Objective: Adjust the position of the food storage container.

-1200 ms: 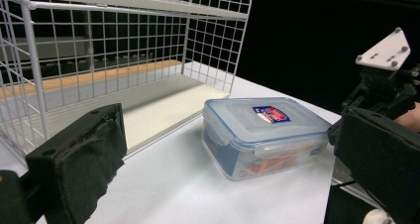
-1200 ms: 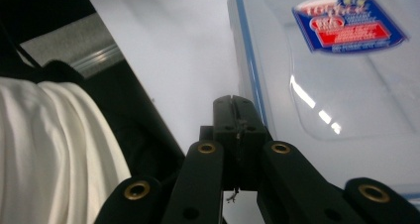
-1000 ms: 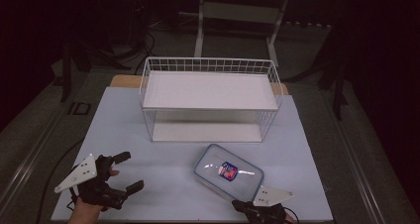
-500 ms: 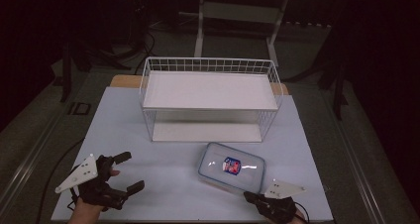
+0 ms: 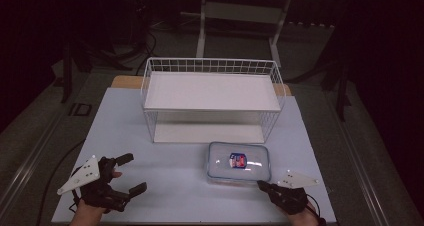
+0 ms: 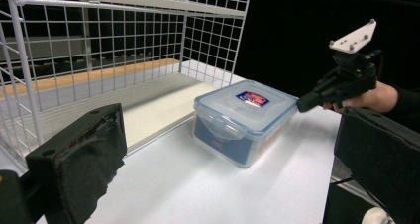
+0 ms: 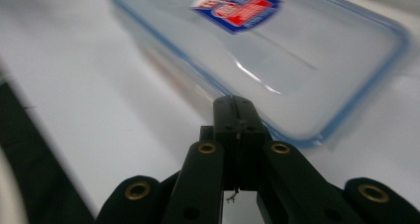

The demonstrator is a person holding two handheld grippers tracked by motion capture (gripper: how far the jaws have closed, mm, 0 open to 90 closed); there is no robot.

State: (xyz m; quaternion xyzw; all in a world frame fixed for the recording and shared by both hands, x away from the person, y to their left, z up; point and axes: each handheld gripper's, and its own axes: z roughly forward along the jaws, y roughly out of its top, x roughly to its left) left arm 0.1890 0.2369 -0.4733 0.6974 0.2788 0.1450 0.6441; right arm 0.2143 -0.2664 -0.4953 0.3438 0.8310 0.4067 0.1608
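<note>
Nearest the camera at the counter's (image 5: 165, 186) near edge, the left gripper (image 5: 124, 174) sits at the near left with its black foam-padded jaws spread wide, nothing between them. At the near right, the right gripper (image 5: 261, 185) has its jaws pressed flat together with nothing in them, tips right at the near right corner of the clear plastic rectangular container with a blue-rimmed snap lid (image 5: 239, 162); can't tell if they touch it. The lid's red and blue label (image 7: 236, 7) is too blurry to read. The container rests flat on the pale counter, just in front of the white wire two-tier shelf rack (image 5: 212, 99) farther back. Beyond that it's too dark to make out.
</note>
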